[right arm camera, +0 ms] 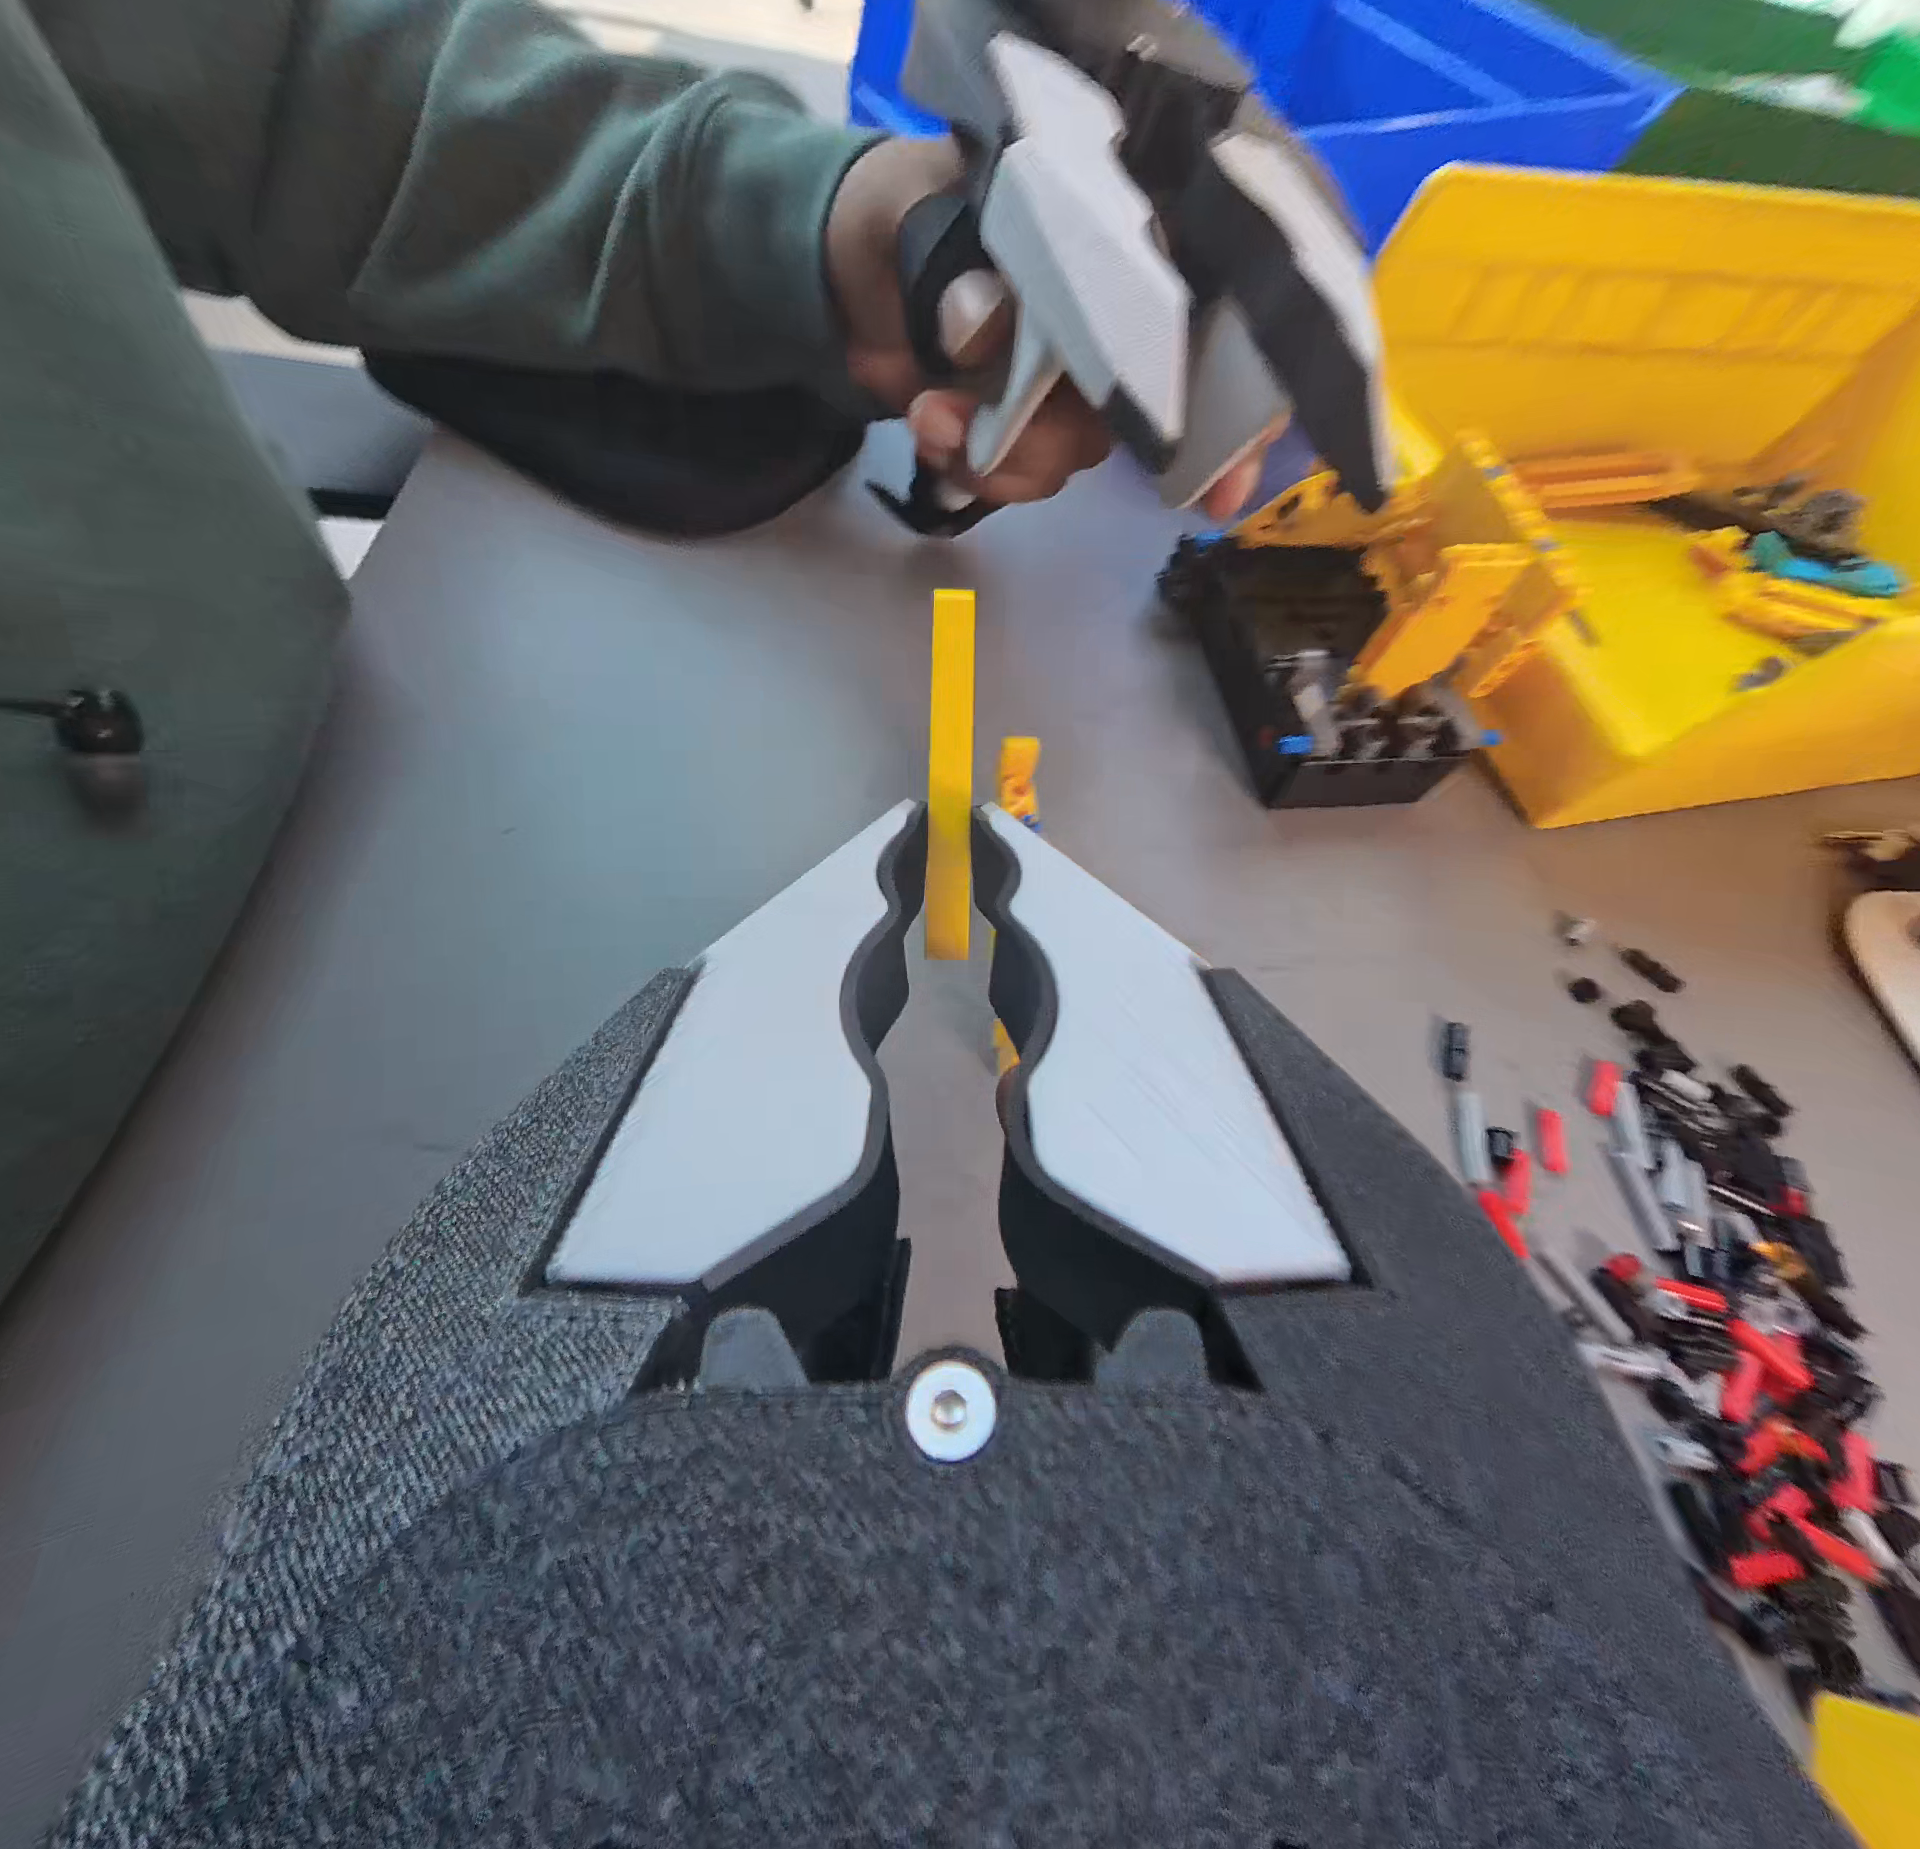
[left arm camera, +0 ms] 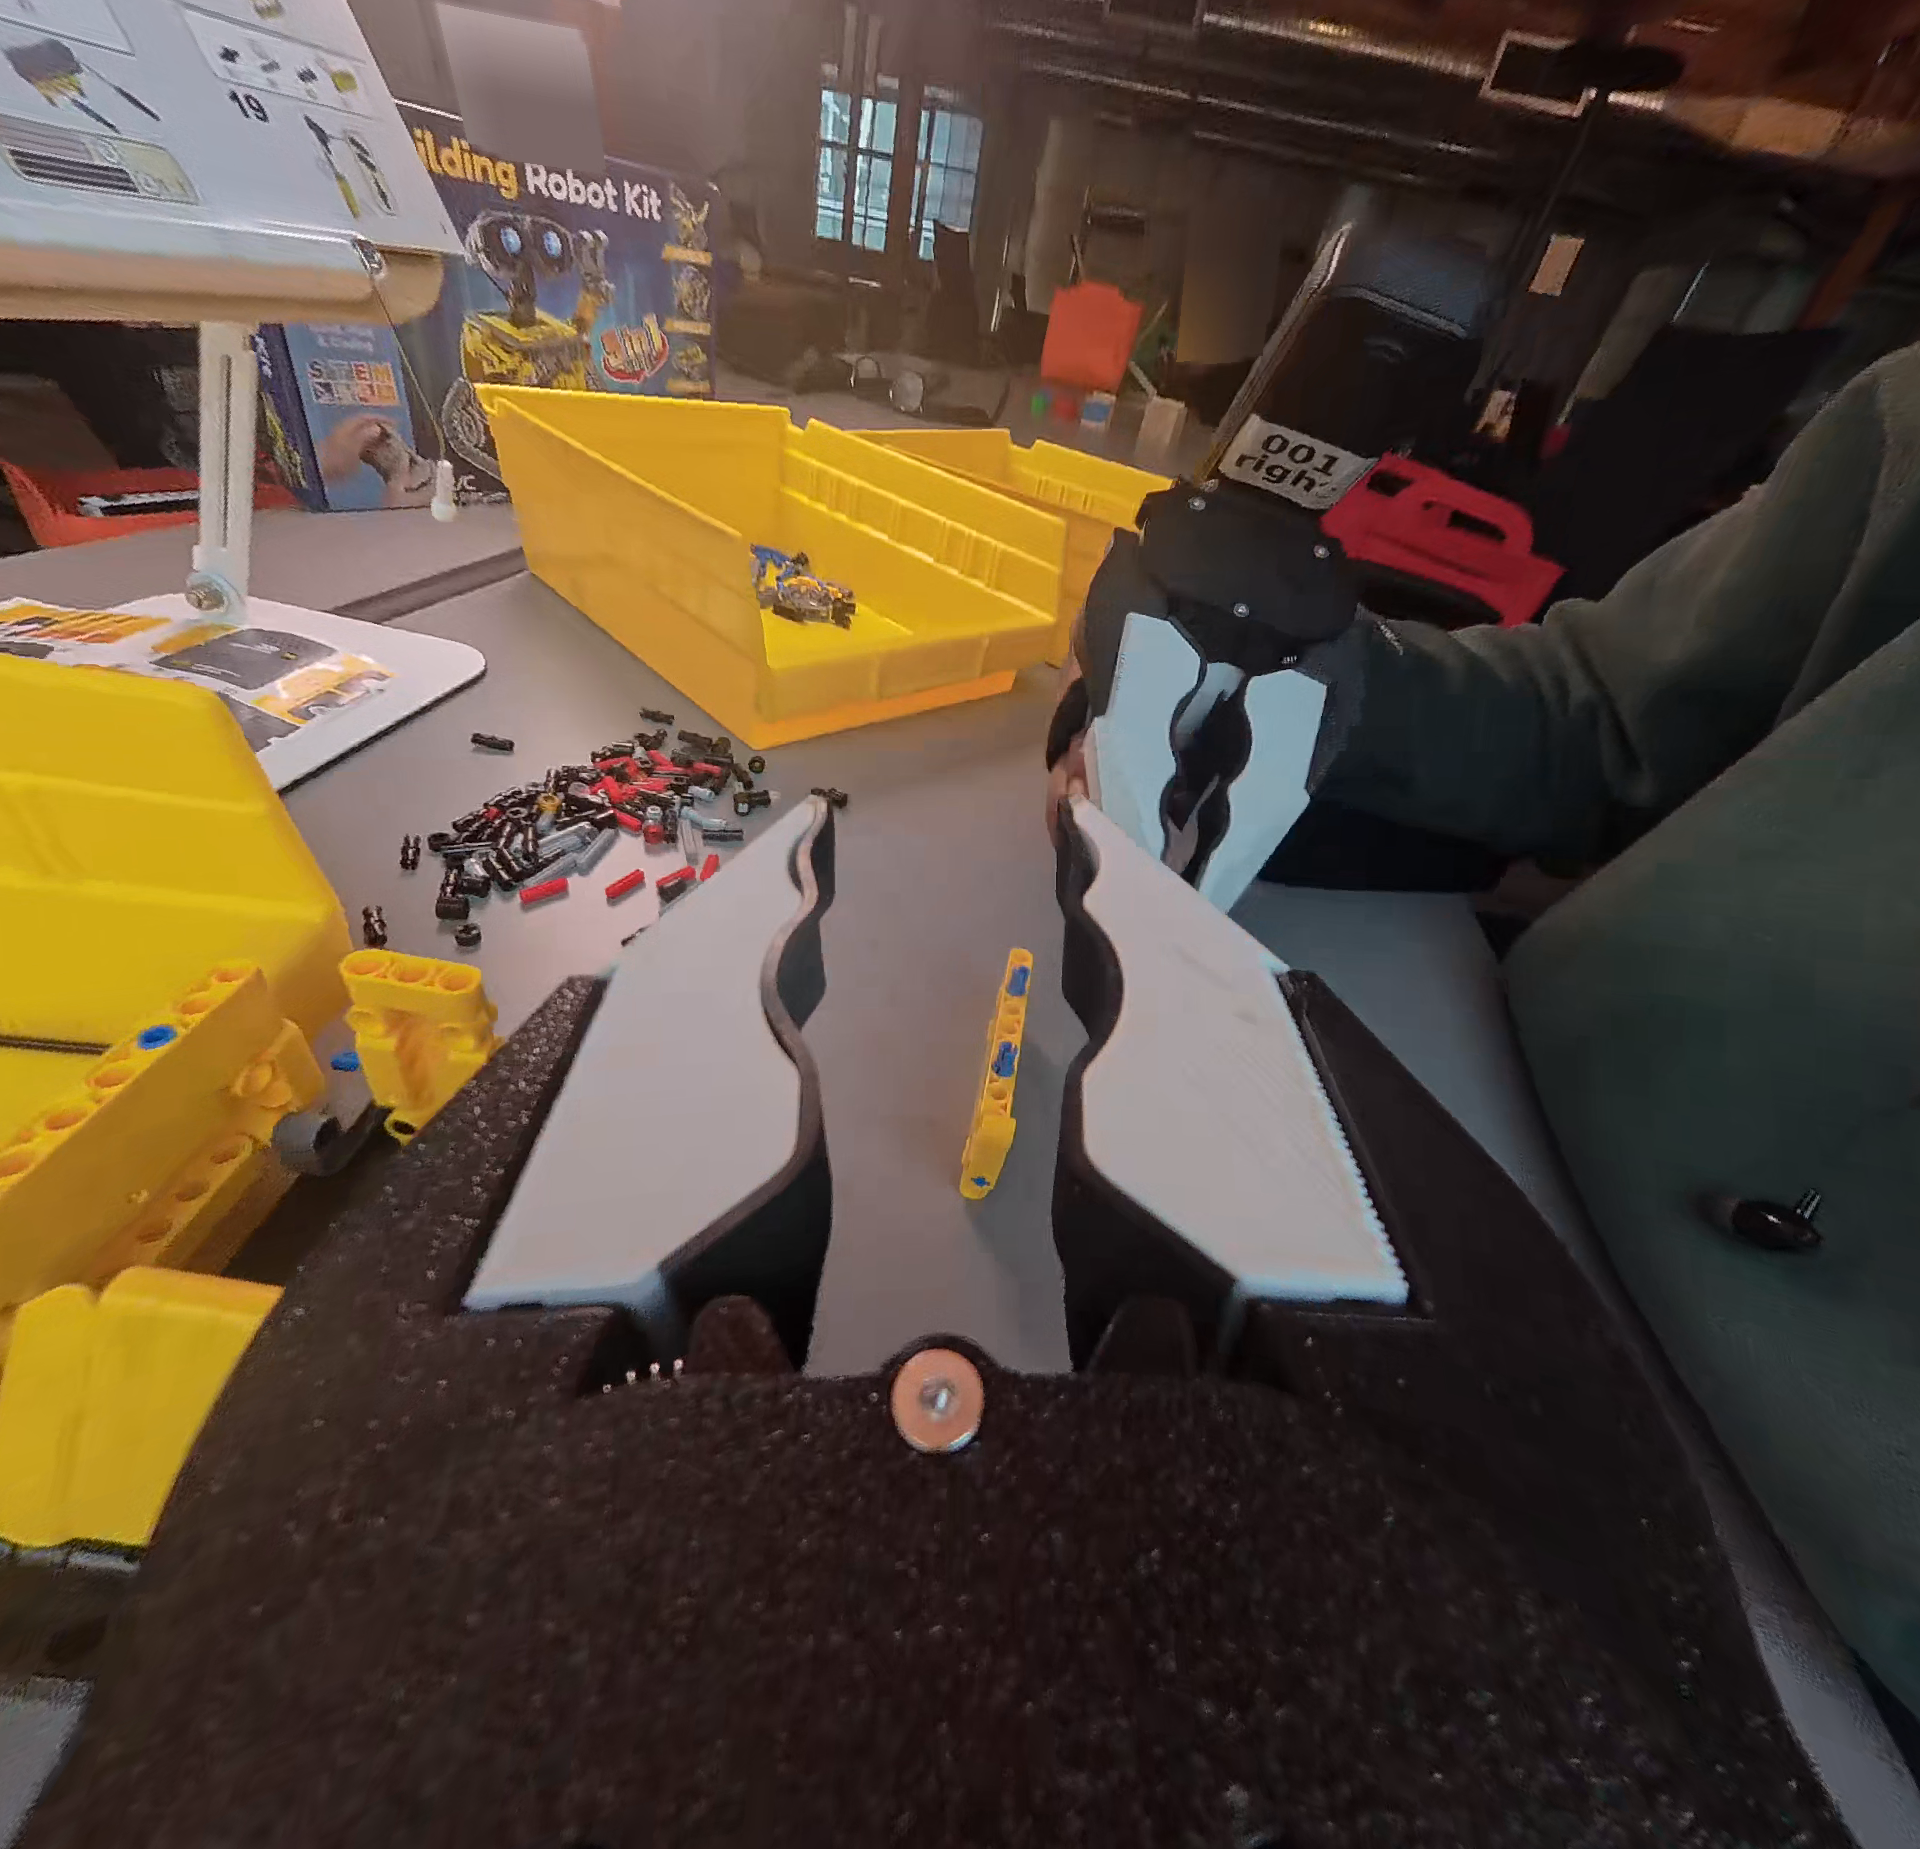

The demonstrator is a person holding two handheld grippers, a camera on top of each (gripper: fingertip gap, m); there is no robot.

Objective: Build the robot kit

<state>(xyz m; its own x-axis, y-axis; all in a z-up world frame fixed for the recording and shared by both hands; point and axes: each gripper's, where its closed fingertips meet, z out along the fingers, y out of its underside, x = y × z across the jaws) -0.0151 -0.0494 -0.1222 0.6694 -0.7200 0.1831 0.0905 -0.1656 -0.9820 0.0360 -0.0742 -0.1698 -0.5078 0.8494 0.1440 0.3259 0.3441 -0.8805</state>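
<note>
- Fingers of my right gripper (right arm camera: 948,812) pinch a flat yellow strip (right arm camera: 952,760) upright above the table (right arm camera: 623,760).
- My left gripper (left arm camera: 940,812) hangs open, empty, over a yellow holed beam (left arm camera: 1000,1072); pin pile (left arm camera: 603,823) far left.

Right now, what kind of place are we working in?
Probably a workshop or lab bench set up for building a toy kit: a grey table with yellow parts bins, a loose pile of small black and red connector pins, and an instruction sheet on a stand.
</note>
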